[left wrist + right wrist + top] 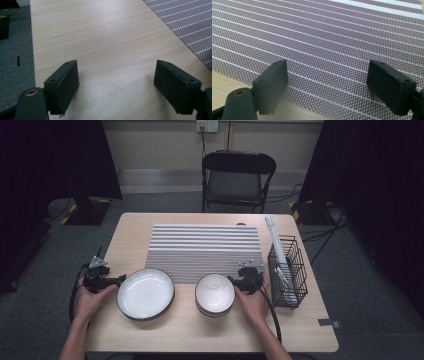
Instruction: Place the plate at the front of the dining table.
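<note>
2 hands hold each gripper [121,280] [233,279] wide open, empty; beside them plate [145,294] and stacked bowls [214,294] look breakable, slippery; grasp rims.

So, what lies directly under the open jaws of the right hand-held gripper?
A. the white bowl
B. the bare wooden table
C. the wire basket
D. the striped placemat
D: in the right gripper view, the right hand-held gripper has its jaws wide apart with nothing between them, over the striped placemat, whose woven pattern with pale lines runs below both jaws.
</note>
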`<state>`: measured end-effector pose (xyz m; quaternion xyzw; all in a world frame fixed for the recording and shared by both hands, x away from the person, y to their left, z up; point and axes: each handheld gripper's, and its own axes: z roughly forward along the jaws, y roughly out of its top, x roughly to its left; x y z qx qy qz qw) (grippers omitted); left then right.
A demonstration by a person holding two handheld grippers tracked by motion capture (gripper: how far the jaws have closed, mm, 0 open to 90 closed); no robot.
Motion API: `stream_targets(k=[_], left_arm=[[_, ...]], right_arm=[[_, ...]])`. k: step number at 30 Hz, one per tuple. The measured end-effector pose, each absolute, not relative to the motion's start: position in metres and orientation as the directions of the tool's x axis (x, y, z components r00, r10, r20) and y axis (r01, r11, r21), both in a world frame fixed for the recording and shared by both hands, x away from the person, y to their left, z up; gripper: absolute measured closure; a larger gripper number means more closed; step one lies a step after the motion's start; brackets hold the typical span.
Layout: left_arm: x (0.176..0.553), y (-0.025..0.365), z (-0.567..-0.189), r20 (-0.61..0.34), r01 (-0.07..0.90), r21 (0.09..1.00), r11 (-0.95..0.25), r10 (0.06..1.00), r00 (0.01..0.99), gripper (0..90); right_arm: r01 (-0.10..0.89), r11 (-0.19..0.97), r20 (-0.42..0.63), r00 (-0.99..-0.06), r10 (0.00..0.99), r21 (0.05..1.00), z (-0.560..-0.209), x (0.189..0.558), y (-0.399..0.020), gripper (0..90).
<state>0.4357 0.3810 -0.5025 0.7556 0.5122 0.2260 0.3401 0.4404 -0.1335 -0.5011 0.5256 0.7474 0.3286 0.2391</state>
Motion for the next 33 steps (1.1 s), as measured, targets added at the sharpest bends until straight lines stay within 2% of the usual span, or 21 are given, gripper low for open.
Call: stream_targets(k=[15,21,24,27,30,33], left_arm=[[0.4357,0.3813,-0.5026,-0.009,0.619,0.746,-0.244,0.927,0.376,19.6],[0.437,0.3815,-0.5002,-0.014,0.636,0.734,-0.239,0.93,0.366,22.2],[0.4361,0.3836,-0.4978,-0.011,0.647,0.721,-0.248,0.93,0.369,25.0],[0.4357,0.3846,-0.497,-0.019,0.648,0.72,-0.25,0.925,0.379,28.7],[0.435,0.3843,-0.496,-0.01,0.651,0.711,-0.265,0.922,0.387,28.0],[0.4348,0.3863,-0.4946,-0.041,0.66,0.712,-0.238,0.925,0.378,28.8]], right_arm=[[0.629,0.232,-0.017,-0.328,0.945,0.742,-0.5009,0.4402,-0.1331,17.1],[0.627,0.229,-0.017,-0.325,0.945,0.744,-0.5009,0.4395,-0.1325,17.6],[0.637,0.237,-0.013,-0.335,0.942,0.733,-0.4961,0.4384,-0.1343,33.6],[0.639,0.252,-0.003,-0.363,0.932,0.727,-0.496,0.4397,-0.1329,27.4],[0.647,0.245,0.005,-0.359,0.933,0.722,-0.4948,0.4404,-0.1315,30.0],[0.651,0.235,0.028,-0.366,0.93,0.722,-0.492,0.4405,-0.1329,32.8]])
